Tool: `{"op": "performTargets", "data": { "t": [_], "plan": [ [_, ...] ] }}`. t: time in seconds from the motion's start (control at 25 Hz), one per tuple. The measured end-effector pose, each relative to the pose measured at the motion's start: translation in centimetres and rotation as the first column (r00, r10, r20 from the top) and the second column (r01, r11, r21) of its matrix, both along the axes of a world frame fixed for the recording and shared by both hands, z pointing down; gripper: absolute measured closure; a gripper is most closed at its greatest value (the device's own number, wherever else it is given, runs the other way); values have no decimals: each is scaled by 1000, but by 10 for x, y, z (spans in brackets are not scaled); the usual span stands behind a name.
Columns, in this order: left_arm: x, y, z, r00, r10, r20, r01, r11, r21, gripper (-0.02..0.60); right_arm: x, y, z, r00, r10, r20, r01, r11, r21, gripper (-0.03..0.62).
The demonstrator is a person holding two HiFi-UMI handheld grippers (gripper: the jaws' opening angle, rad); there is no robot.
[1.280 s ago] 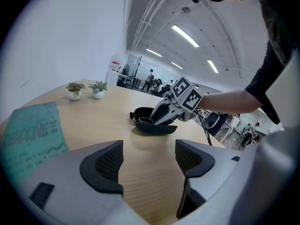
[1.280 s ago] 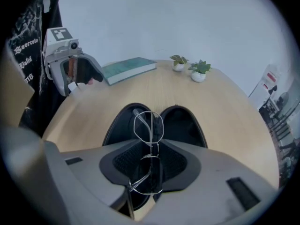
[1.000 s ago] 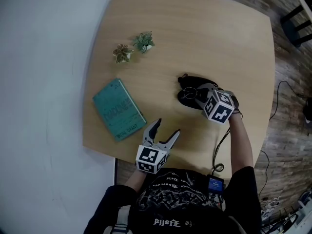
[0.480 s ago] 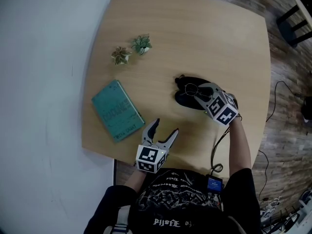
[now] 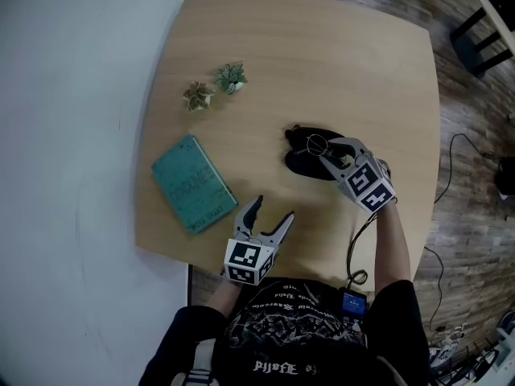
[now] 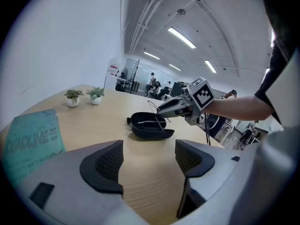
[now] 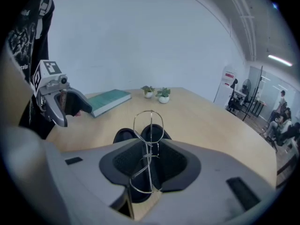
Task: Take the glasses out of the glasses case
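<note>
My right gripper [image 5: 327, 153] is shut on thin wire-framed glasses [image 5: 316, 144], holding them just above the open black glasses case [image 5: 304, 162] at the table's right middle. In the right gripper view the glasses [image 7: 149, 139] stand edge-on between the pads, with the case [image 7: 125, 135] below and behind them. From the left gripper view the glasses [image 6: 157, 113] hang over the case [image 6: 149, 127]. My left gripper [image 5: 273, 213] hovers open and empty over the table's near edge, well short of the case.
A teal book [image 5: 193, 184] lies at the table's left. Two small potted plants [image 5: 214, 86] stand further back on the left. The wooden table [image 5: 346, 71] ends at a rounded edge, with a white wall to the left and cables on the floor to the right.
My right gripper has risen and rolled, lifting the glasses up out of the case. The left gripper has stayed where it was.
</note>
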State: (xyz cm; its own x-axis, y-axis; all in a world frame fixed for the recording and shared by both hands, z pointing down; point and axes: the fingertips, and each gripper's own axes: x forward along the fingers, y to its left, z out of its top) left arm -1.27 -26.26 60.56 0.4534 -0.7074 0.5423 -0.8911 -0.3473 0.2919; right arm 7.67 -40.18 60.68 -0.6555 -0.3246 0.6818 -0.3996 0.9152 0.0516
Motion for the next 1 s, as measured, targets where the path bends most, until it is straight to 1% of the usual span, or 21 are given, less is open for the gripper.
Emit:
{"op": "performTargets", "data": {
  "t": [0.2,0.4,0.6,0.76,0.92,1.0],
  "plan": [
    [2,1,-6,1000,4,-5,-4,1000,14,225,4,1,-16,993,81,84,-82,997,3,468],
    [1,0,-14,1000,-7,-25,8,999,32,225,9,5,-35,974,152,170,-155,988,5,468],
    [0,0,-33,999,-20,-43,24,995,93,227,12,11,-60,940,215,263,-226,974,12,468],
    [-1,3,-44,998,-19,-57,26,992,121,227,13,21,-82,914,241,326,-266,963,34,468],
    [-2,9,-55,997,-9,-71,20,989,149,227,11,34,-102,893,258,369,-303,951,68,468],
    [-3,13,-61,997,-10,-77,22,986,164,227,10,43,-112,874,271,404,-325,943,71,468]
  ]
}}
